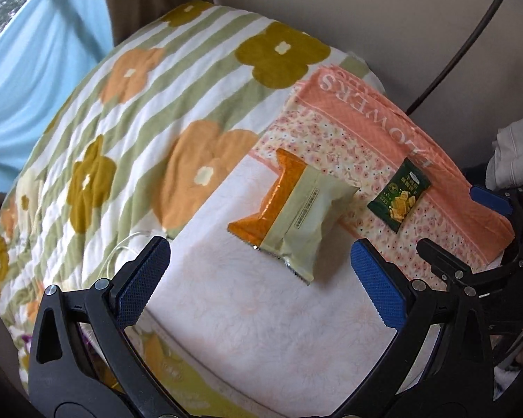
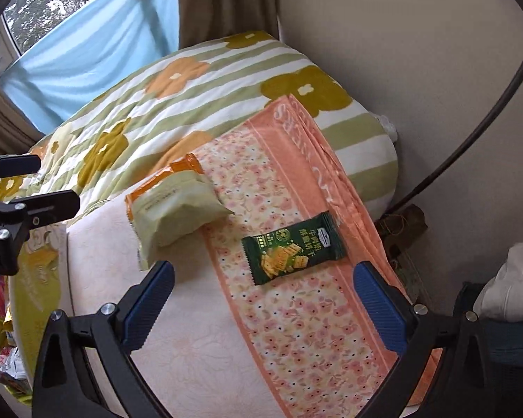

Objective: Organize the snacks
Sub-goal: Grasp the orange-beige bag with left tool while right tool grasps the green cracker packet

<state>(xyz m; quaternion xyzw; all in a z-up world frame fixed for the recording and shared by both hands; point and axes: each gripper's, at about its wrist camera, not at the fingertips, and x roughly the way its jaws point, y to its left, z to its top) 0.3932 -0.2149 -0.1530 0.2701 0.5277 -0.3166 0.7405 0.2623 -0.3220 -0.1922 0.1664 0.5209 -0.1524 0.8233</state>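
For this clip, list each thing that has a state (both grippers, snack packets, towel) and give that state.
Left gripper: open, empty, above the cream packet.
Right gripper: open, empty, above the green packet.
Cream and orange packet: sealed, puffy, lying flat, touching the towel's edge.
Green cracker packet: sealed, lying flat on the towel, face up.
Pink floral towel: spread flat.

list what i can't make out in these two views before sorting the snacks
- Small print on the green cracker packet: too small in both views.
- Colourful wrappers at the right wrist view's lower left: cut off by the edge.
- Front of the cream-and-orange snack pack: faces away; only its back seam shows.
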